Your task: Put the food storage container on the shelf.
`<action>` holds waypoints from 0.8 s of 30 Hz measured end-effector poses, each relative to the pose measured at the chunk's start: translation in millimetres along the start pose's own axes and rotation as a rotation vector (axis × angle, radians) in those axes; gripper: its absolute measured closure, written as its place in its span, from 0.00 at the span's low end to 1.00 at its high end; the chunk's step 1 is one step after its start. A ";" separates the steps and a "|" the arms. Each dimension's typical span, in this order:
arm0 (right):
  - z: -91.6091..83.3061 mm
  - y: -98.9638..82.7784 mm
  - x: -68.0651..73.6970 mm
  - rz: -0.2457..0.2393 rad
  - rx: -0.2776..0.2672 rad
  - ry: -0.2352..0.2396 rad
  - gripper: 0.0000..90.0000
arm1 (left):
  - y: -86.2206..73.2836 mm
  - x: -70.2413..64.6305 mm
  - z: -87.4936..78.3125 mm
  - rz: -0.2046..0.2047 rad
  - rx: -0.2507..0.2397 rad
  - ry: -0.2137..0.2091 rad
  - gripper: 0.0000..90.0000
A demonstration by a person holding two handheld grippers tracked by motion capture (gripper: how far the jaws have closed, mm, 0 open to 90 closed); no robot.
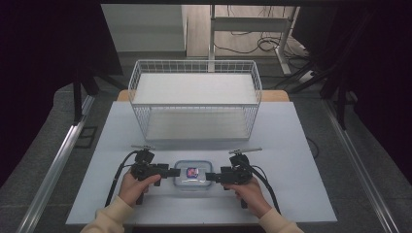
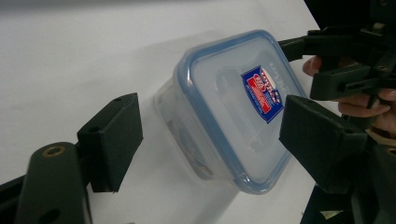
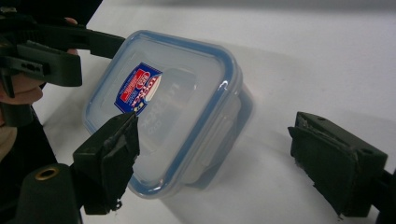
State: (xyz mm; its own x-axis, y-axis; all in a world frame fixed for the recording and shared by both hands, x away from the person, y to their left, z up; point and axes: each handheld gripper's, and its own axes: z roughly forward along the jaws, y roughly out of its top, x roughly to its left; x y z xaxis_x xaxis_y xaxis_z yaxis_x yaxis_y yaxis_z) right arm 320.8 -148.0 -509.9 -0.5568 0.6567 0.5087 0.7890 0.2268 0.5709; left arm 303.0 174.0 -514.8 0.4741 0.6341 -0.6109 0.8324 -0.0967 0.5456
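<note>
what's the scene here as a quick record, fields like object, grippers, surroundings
object: clear plastic food container with a blue-rimmed lid and a red and blue sticker, lid on
location: on the white table, near the person's edge
left gripper: jaws open, at the container's left side
right gripper: jaws open, at the container's right side
contact: cannot tell whether either gripper touches it
behind: white wire basket, farther up the table
contents: too blurred to tell

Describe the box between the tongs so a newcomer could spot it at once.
On the white table, in front of the wire basket, a small box sits at the near edge. It is clear plastic with a blue-rimmed lid and a red-and-blue sticker.
</note>
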 end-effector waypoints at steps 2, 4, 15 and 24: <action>3.4 0.3 -0.4 0.013 0.007 0.015 0.18 | -1.1 -0.2 3.2 -0.023 0.013 -0.035 0.24; 4.9 0.5 -0.5 0.020 0.009 0.021 0.18 | -1.4 0.3 4.1 -0.034 0.016 -0.049 0.24; 14.9 -1.3 3.9 0.033 0.029 0.060 0.20 | -7.4 7.9 13.1 -0.095 0.035 -0.086 0.32; 18.2 -2.4 1.2 0.116 0.039 0.095 0.33 | -8.9 11.0 15.9 -0.110 0.056 -0.122 0.44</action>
State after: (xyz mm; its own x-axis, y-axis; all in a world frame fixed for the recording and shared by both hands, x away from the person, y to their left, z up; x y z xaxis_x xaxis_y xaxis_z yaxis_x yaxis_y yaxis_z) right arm 323.0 -134.7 -522.4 -0.4821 0.6092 0.6296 0.8579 0.1828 0.4801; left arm 305.3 169.6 -535.5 0.4076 0.5459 -0.7320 0.8943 -0.0769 0.4407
